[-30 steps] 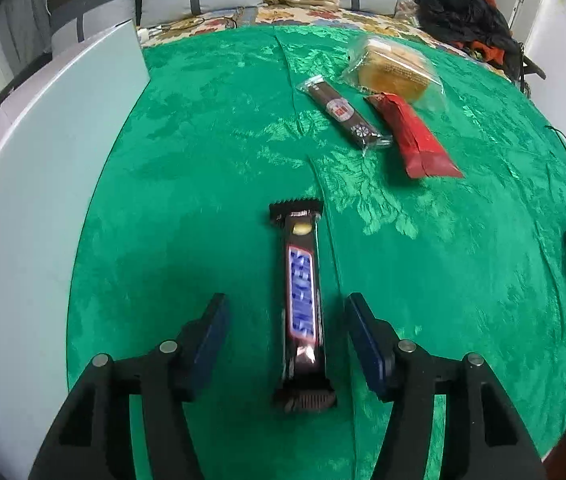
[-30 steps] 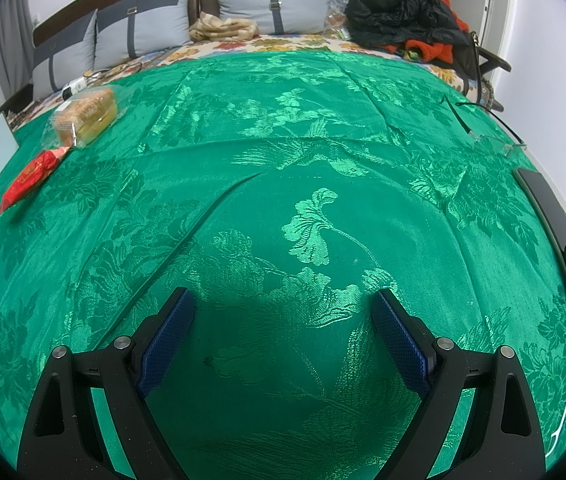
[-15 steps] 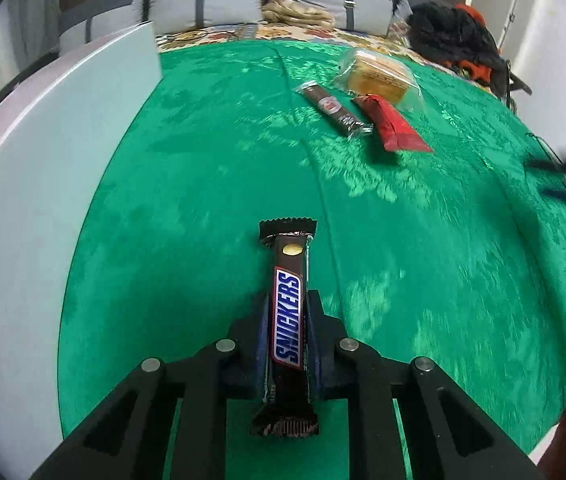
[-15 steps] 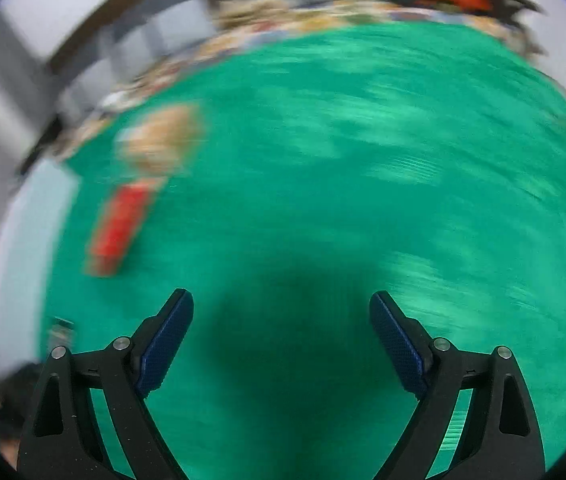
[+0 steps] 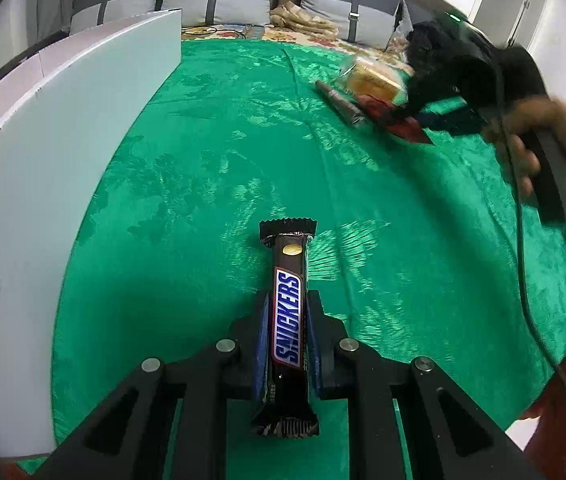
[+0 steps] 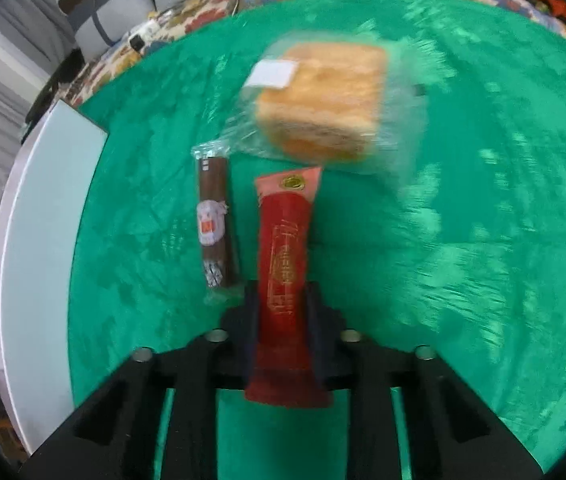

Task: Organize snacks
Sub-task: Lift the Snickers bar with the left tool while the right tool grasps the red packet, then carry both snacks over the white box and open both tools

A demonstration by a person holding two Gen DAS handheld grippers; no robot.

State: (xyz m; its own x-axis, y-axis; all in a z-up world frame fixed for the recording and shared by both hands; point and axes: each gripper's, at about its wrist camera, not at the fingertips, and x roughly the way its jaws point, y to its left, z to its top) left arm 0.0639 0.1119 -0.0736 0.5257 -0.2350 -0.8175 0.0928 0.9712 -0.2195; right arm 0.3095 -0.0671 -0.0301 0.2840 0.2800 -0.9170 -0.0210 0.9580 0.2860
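Note:
A Snickers bar point(image 5: 287, 320) lies lengthwise on the green cloth point(image 5: 203, 184), and my left gripper point(image 5: 287, 300) is shut on its near half. In the right wrist view, a red snack packet point(image 6: 286, 240) sits between the jaws of my right gripper point(image 6: 283, 292). The jaws are closing, and their pads press on its sides. A brown wrapped bar point(image 6: 215, 224) lies just left of it. A bread cake in clear wrap point(image 6: 323, 100) lies beyond both. The left wrist view shows the right gripper point(image 5: 439, 118), held by a hand point(image 5: 523, 152), over the red packet point(image 5: 403, 126).
A tall white board point(image 5: 63, 128) runs along the cloth's left edge; it also shows in the right wrist view as the white board point(image 6: 39, 220). Grey cushions point(image 5: 219, 0) and a patterned cover lie beyond the cloth. A black cable point(image 5: 523, 272) hangs from the right gripper.
The left gripper closed on the Snickers bar and moved with it. The right gripper swung left across the cloth to the red packet and closed on it.

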